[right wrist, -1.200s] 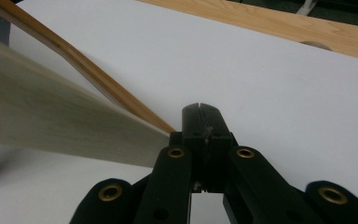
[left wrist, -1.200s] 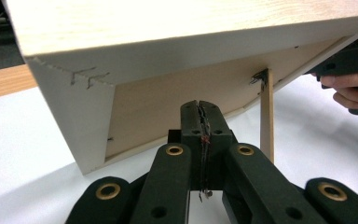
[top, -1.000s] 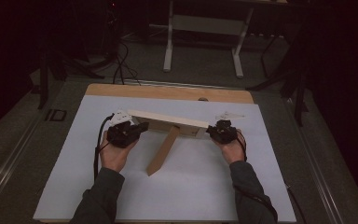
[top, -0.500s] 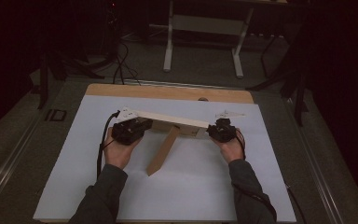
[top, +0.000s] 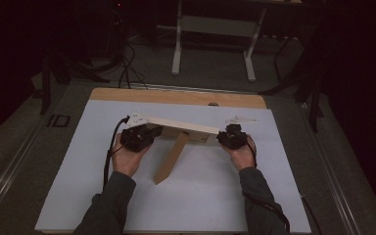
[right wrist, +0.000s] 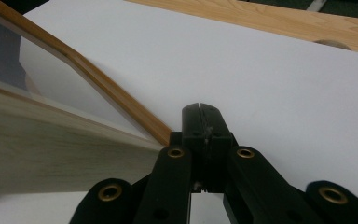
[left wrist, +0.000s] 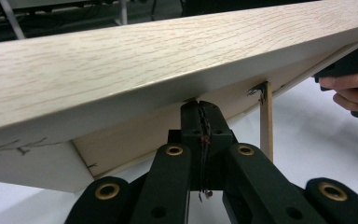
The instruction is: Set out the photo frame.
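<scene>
A long pale wood board spans between my two grippers, raised off the white table sheet. A brown board slants from under its middle down to the sheet. My left gripper is shut, jaws pressed together with nothing between them. In the left gripper view its tip touches the lower edge of the pale board. My right gripper is at the board's right end, also shut and empty. There the pale board and a brown strip lie just left of the jaws.
The table's wooden far edge has a round hole. A white metal frame and cables stand on the dark floor beyond. The other hand is seen past the board's far end.
My left gripper has shifted a little to the right, closer under the pale board's left end. The board and the right gripper have barely moved.
</scene>
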Demonstrator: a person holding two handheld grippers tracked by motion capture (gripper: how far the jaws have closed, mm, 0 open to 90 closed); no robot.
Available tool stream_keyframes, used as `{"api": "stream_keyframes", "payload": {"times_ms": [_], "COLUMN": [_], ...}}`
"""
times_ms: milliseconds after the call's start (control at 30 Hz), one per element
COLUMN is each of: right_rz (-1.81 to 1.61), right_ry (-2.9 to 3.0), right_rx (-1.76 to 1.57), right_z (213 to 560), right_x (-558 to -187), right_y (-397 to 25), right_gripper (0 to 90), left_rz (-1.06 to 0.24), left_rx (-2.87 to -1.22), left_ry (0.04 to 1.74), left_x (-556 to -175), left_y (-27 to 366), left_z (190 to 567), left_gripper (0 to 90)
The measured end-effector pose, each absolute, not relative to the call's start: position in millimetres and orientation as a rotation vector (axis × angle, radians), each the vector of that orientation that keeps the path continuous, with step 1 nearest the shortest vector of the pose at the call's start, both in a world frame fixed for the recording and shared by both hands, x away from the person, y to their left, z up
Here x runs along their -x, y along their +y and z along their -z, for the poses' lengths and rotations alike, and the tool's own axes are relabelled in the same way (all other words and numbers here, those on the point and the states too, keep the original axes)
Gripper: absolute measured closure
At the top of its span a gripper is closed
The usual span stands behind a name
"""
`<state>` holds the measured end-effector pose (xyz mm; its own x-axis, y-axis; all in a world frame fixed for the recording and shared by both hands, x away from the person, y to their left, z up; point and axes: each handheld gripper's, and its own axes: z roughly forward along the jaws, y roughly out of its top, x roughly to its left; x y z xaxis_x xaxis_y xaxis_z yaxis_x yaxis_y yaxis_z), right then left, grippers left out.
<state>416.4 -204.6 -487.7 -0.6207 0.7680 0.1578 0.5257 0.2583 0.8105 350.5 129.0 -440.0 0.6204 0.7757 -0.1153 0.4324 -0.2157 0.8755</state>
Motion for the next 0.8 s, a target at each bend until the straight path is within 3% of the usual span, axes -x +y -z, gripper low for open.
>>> {"api": "stream_keyframes", "payload": {"times_ms": [800], "right_rz": [-1.266], "right_ry": [2.278], "right_rx": [-1.157], "right_z": [483.4], "right_x": [-412.1], "right_y": [-202.9], "right_gripper": [89.7], "left_rz": [-0.44], "left_rx": [-1.851], "left_ry": [0.926], "left_x": [-346.0], "left_y": [121.4], "left_z": [429.9], "left_gripper": [90.0]}}
